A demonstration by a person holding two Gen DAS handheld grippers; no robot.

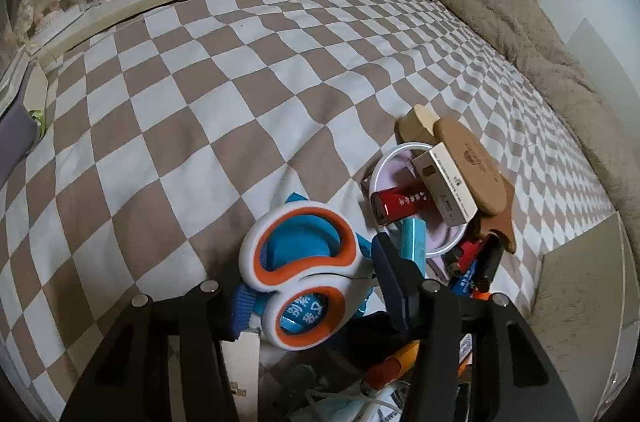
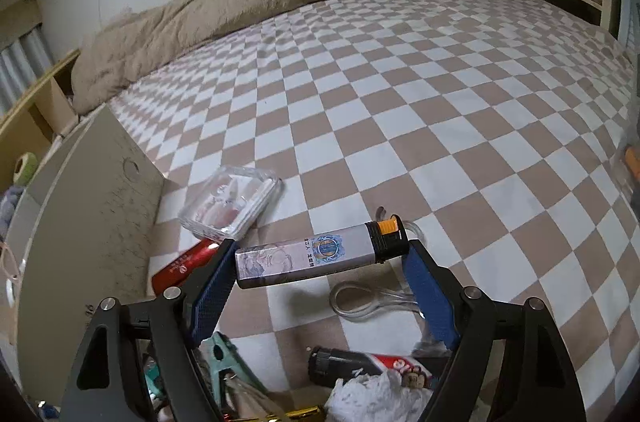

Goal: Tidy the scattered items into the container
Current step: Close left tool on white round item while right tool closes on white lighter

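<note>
The left gripper (image 1: 308,286) has its jaws set wide around a pair of scissors (image 1: 298,258) with white and orange handles; its left finger is mostly hidden behind them, so a firm grip cannot be told. At two o'clock from the scissors, a round white cup (image 1: 416,200) lies on the checked bed (image 1: 200,102), crowded by a red lighter (image 1: 400,206), a small box (image 1: 444,182) and a wooden brush (image 1: 472,166).

The right gripper (image 2: 320,262) holds a grey lighter (image 2: 316,256) crosswise between its jaws. A clear plastic case (image 2: 230,204) sits at eleven o'clock from it. Clutter at the bottom edge of both views is cut off and hard to make out.
</note>
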